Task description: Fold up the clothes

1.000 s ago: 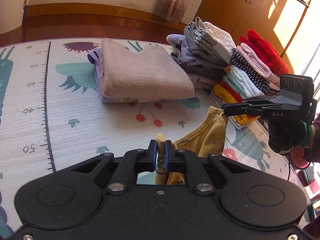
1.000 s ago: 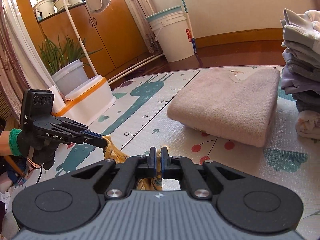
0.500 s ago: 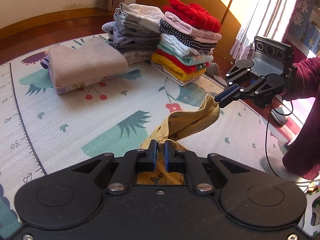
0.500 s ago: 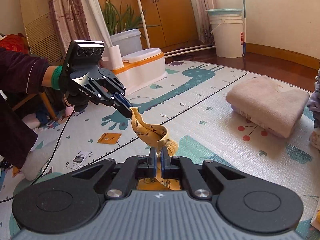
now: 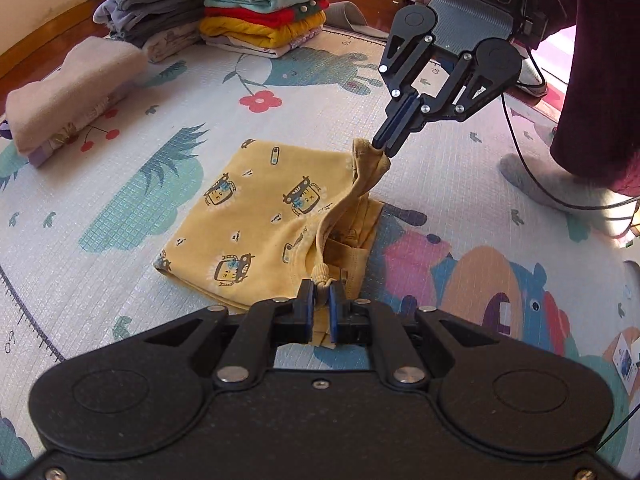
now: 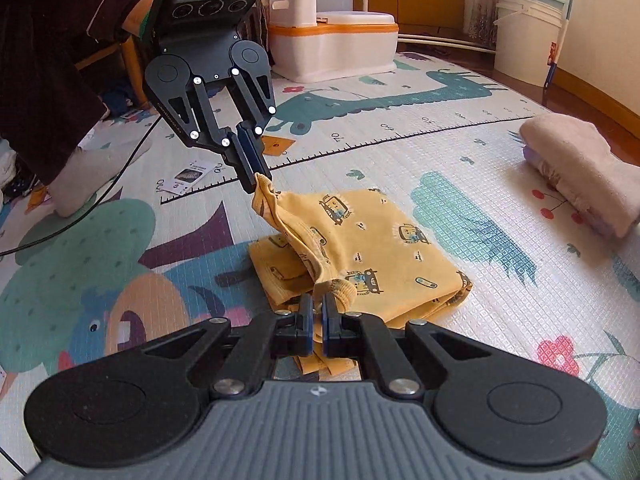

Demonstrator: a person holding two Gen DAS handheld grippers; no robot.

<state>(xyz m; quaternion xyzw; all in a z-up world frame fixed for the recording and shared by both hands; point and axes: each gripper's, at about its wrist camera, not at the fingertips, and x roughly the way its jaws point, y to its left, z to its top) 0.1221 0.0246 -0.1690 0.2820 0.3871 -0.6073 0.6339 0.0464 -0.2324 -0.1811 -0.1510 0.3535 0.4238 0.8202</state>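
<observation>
Since the earlier frames, the yellow printed garment (image 5: 260,216) has come down from hanging between the two grippers to lie mostly flat on the play mat (image 5: 120,208), near its middle and well apart from the folded stacks (image 5: 224,12) at the far edge. Left gripper (image 5: 320,312) and right gripper (image 5: 382,146) are each clamped on one end of the ribbed edge, which is lifted off the mat. Risk, as judged: uneven release or a sideways pull would drag the flat layers and skew the fold.
</observation>
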